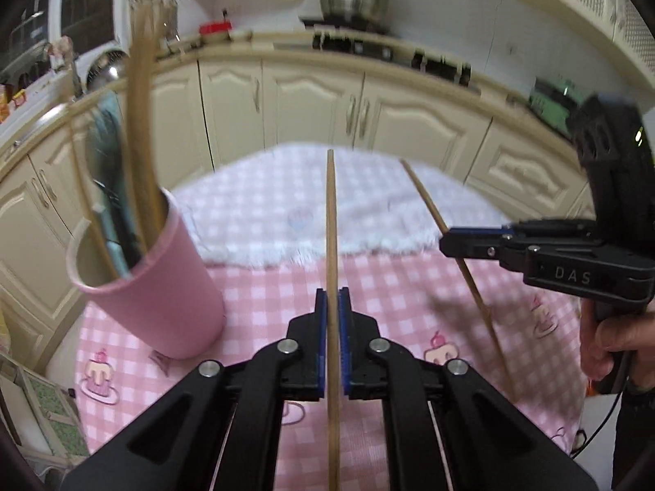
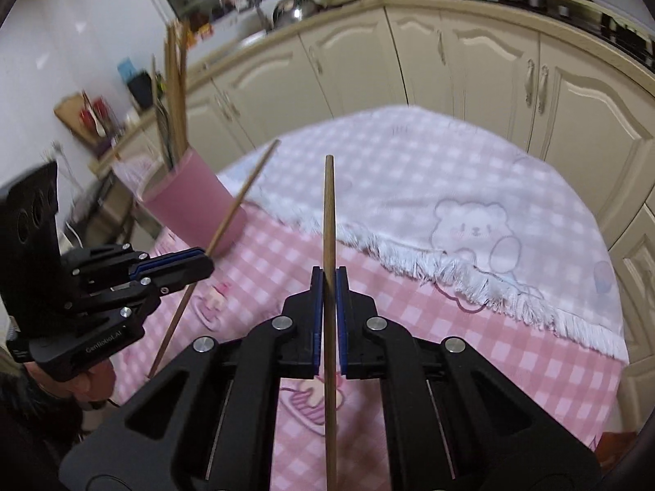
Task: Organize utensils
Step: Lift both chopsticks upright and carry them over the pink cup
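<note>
Left wrist view: left tongs point(image 1: 332, 298) clamp a slender wooden chopstick point(image 1: 331, 245) between blue pads, the stick pointing forward above the pink checked tablecloth surface point(image 1: 266, 307). A tall pink cylindrical holder point(image 1: 163, 294), already carrying chopsticks and dark utensils, stands near on the left. Right tongs point(image 1: 450, 241) grip a second wooden chopstick point(image 1: 462, 262), slanted. Swinging the tip leftward over the holder's rim before lowering seems advisable.

Right wrist view: right tongs point(image 2: 326, 286) are closed on their chopstick point(image 2: 328, 221); the holder point(image 2: 196, 200) lies well to the left, beyond the left tongs point(image 2: 204, 264). Delivering one stick at a time would likely avoid crossing.
</note>
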The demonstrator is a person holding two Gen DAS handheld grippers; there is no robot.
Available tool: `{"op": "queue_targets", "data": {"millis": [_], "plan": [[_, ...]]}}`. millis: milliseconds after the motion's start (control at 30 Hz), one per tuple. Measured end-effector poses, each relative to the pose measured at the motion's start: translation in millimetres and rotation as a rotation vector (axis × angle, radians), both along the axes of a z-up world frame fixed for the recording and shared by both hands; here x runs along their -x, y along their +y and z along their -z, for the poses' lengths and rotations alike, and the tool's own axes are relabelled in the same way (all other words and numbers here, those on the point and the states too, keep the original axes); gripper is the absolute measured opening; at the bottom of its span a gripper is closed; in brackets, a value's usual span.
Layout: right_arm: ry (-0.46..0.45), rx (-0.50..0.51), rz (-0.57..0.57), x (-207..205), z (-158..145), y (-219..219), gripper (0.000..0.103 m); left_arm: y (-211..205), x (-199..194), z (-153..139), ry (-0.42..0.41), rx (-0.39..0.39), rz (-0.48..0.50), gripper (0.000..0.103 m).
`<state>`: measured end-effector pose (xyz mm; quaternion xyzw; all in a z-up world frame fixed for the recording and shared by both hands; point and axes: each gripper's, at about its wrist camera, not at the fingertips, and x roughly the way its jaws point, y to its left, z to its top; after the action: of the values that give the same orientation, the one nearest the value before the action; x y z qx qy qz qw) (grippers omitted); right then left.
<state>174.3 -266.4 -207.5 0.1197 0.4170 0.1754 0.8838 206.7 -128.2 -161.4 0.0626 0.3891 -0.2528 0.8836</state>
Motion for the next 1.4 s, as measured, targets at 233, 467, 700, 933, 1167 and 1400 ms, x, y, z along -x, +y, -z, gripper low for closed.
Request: {"op": "queue_targets", "data": {"millis": [233, 467, 700, 933, 1167, 1400], "plan": [[-0.1, -0.052, 0.021, 10, -33, 9, 0.006, 33, 17, -39, -0.144, 0.096, -0.062, 0.005], [-0.184, -0.085, 0.02, 10, -60, 20, 0.006, 69, 21, -75, -0.269, 0.18, -0.141, 0.005], [-0.265, -0.091, -0.008, 6, -95, 37, 0.006, 93, 23, -105, -0.384, 0.234, -0.208, 0.005], [-0.368, -0.086, -0.056, 1, -146, 56, 0.006, 104, 14, -135, -0.481, 0.273, -0.233, 0.005], [-0.445, -0.069, -0.103, -4, -188, 72, 0.006, 107, 6, -160, -0.573, 0.313, -0.224, 0.005], [-0.494, -0.064, -0.15, -12, -214, 92, 0.006, 113, -8, -171, -0.605, 0.369, -0.226, 0.005]]}}
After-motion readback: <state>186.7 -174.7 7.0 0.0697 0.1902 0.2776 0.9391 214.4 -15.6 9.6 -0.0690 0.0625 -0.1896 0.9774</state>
